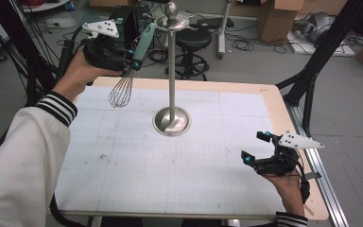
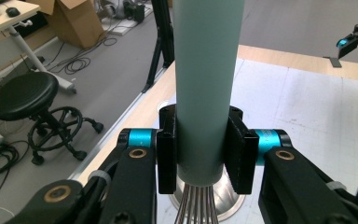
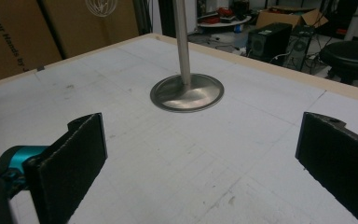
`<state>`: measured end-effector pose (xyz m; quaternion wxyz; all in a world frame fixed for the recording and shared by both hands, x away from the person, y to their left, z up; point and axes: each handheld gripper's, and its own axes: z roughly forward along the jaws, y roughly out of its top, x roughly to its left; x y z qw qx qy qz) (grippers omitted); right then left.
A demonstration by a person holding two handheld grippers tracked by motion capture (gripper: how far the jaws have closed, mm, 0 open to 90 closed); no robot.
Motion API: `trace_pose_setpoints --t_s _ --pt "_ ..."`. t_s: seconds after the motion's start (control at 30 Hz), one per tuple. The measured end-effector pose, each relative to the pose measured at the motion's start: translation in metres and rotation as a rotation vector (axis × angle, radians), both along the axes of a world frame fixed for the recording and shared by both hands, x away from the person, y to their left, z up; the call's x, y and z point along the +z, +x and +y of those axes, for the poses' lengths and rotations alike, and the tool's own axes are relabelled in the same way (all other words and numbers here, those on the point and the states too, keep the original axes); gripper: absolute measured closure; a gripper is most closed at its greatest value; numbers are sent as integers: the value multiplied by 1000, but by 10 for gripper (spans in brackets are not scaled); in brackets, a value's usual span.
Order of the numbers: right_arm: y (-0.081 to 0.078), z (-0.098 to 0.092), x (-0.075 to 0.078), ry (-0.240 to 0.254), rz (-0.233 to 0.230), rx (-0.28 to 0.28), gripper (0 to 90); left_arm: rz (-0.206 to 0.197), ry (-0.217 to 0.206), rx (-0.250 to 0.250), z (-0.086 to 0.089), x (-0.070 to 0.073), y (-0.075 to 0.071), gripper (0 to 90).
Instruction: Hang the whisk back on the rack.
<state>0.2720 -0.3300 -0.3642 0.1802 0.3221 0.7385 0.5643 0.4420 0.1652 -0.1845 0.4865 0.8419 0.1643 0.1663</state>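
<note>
Pale-green-handled whisk is hanging in the air above the table's far left corner, clamped at the handle by the left gripper; its long axis is tilting, wires pointing down-left, handle rising toward the stand's top; the right gripper is resting with its jaws apart, holding nothing.

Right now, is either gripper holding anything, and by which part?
The left gripper is shut on a whisk, clamped on the lower end of its pale green handle, just above the wires. The right gripper is open and holds nothing.
</note>
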Motion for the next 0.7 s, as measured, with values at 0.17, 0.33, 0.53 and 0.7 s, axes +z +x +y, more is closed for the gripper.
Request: trace_pose_setpoints --t_s 0.17,0.33,0.53,0.7 --pt "0 1 0 -1 -3 1 8 1 3 6 -6 -2 3 693" --pt "0 0 0 3 -2 2 8 10 8 7 -11 -4 6 693" --pt "0 0 -1 6 1 1 8 13 5 0 -16 -7 10 693" --pt "0 -1 -1 5 0 0 8 18 3 3 -20 -8 12 693"
